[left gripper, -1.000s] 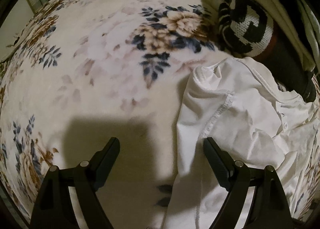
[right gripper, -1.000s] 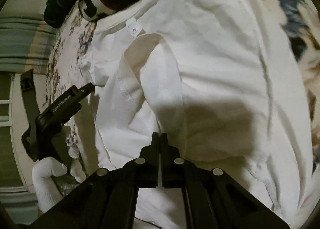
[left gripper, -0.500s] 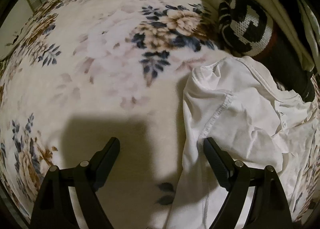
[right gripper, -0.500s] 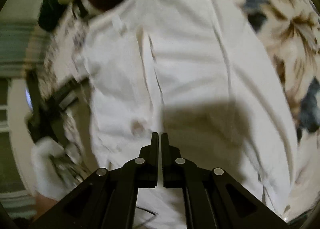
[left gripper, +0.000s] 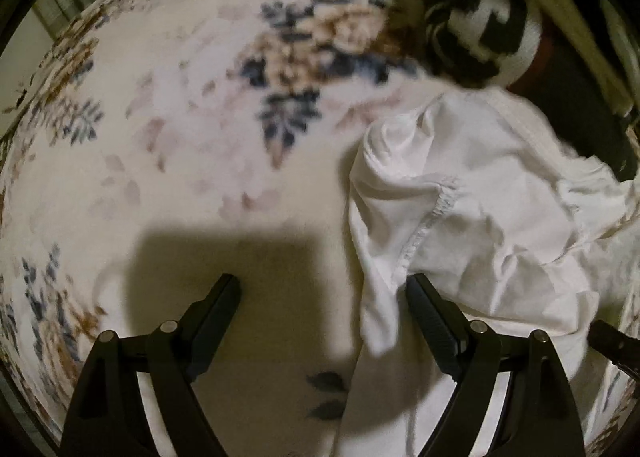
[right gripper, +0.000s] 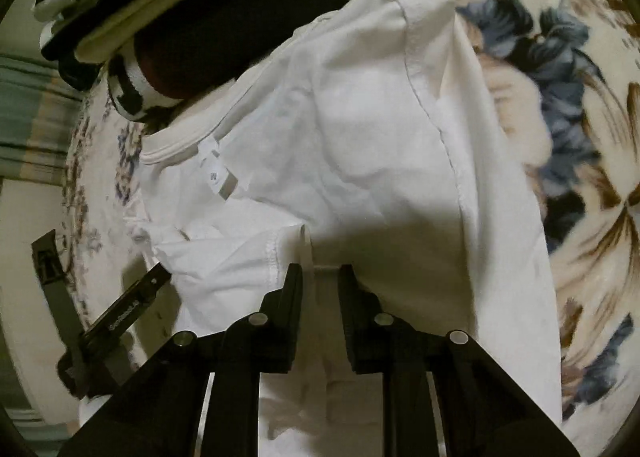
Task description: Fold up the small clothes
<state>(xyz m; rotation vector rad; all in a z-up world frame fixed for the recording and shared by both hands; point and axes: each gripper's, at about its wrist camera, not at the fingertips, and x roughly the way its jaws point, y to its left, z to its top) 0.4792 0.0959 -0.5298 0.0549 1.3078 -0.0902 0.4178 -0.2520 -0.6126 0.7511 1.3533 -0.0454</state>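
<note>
**Now: both grippers parted, shirt loose on the blanket**

Right gripper (right gripper: 319,277): your jaws stand a narrow gap apart. A thin fold of the white shirt (right gripper: 360,145) stands up at the gap, but neither pad presses on it that you can see, so log it as not gripped.

Left gripper (left gripper: 322,293): your jaws are spread wide with nothing between them. The right-hand finger lies against the shirt's (left gripper: 472,217) stitched hem edge; the left-hand finger is over bare blanket (left gripper: 168,129).

Shirt: crumpled on the floral blanket (right gripper: 580,177), collar and tag (right gripper: 216,173) facing up in the right wrist view, one sleeve bunched toward the pile.

Pile (right gripper: 192,5): folded dark and pale clothes stacked just beyond the collar, touching the shirt, with a black-and-white knit (left gripper: 476,29) at its edge.

The left wrist view is motion-blurred.
</note>
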